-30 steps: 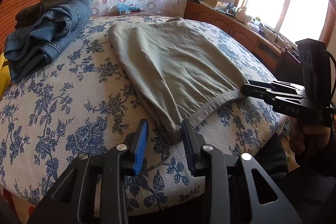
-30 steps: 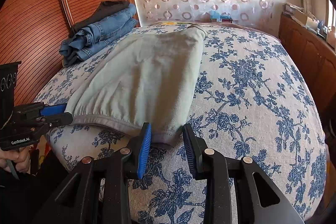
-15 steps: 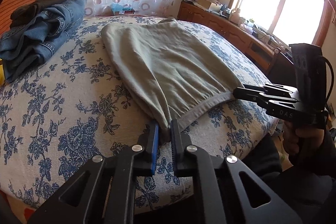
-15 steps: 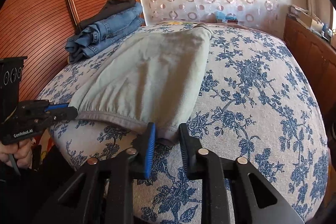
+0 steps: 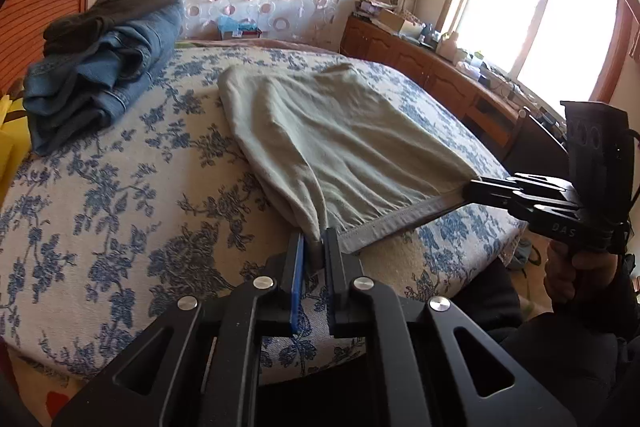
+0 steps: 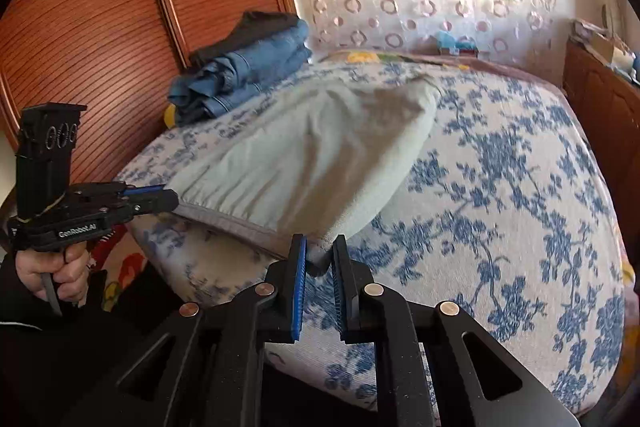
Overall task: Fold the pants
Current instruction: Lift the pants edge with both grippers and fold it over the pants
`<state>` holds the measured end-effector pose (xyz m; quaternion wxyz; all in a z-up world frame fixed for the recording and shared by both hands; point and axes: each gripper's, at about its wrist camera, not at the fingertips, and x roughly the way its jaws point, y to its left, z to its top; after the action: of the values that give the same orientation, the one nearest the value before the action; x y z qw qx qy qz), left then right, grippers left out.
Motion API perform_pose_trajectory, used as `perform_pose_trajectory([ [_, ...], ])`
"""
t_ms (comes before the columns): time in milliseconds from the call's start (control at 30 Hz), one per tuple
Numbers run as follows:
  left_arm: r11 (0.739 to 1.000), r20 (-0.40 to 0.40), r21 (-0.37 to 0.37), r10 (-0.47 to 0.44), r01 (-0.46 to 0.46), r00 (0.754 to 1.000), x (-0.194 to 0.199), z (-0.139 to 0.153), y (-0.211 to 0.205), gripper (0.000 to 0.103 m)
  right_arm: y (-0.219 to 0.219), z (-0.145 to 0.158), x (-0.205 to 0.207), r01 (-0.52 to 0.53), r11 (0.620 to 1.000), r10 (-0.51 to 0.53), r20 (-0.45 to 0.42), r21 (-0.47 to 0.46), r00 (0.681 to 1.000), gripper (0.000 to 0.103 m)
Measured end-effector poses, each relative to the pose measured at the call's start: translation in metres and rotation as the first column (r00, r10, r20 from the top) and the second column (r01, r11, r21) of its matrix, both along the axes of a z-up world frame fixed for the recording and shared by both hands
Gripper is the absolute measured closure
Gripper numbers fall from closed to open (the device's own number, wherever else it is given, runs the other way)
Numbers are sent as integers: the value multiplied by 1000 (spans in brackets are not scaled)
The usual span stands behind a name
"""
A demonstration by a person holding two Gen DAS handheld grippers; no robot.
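Observation:
Pale grey-green pants [image 5: 332, 143] lie folded lengthwise on the bed, waistband toward me; they also show in the right wrist view [image 6: 312, 163]. My left gripper [image 5: 314, 247] is shut on the left corner of the waistband. My right gripper [image 6: 320, 253] is shut on the right corner of the waistband. Each gripper shows in the other's view, the right one [image 5: 476, 187] and the left one [image 6: 166, 197], both clamped on the band's ends. The waistband is lifted off the bed and stretched taut between them.
The bed has a blue-flowered cover [image 5: 120, 195]. A stack of folded jeans with a dark garment on top [image 5: 100, 67] sits at the far left. A wooden sideboard with clutter [image 5: 440, 75] runs along the right under the window. A wooden wardrobe [image 6: 100, 27] stands to the left.
Both grippers went from open beside the waistband corners to shut on them. The waistband has risen off the bed and pulled taut.

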<state>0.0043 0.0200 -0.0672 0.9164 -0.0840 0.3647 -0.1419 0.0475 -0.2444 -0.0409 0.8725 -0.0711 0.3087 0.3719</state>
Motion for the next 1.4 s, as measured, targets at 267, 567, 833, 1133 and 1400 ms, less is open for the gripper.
perform_pose_trajectory([
  [267,1000,54,-3,9,-8,998,15,18,2,93,4,22,7,5,1000,-6,72,17,997,91],
  [567,1000,94,21,12,-14,995,63,33,7,93,20,34,36,29,1000,-30,122,7,992,91],
  [833,999,96,26,27,-30,995,103,41,18,93,33,35,83,42,998,-47,117,44,992,91],
  [1133,999,83,32,32,-35,996,140,40,22,93,47,29,132,49,998,-53,93,47,994,91],
  [1400,998,72,46,32,-36,997,170,37,23,93,58,28,167,53,998,-55,79,30,995,91],
])
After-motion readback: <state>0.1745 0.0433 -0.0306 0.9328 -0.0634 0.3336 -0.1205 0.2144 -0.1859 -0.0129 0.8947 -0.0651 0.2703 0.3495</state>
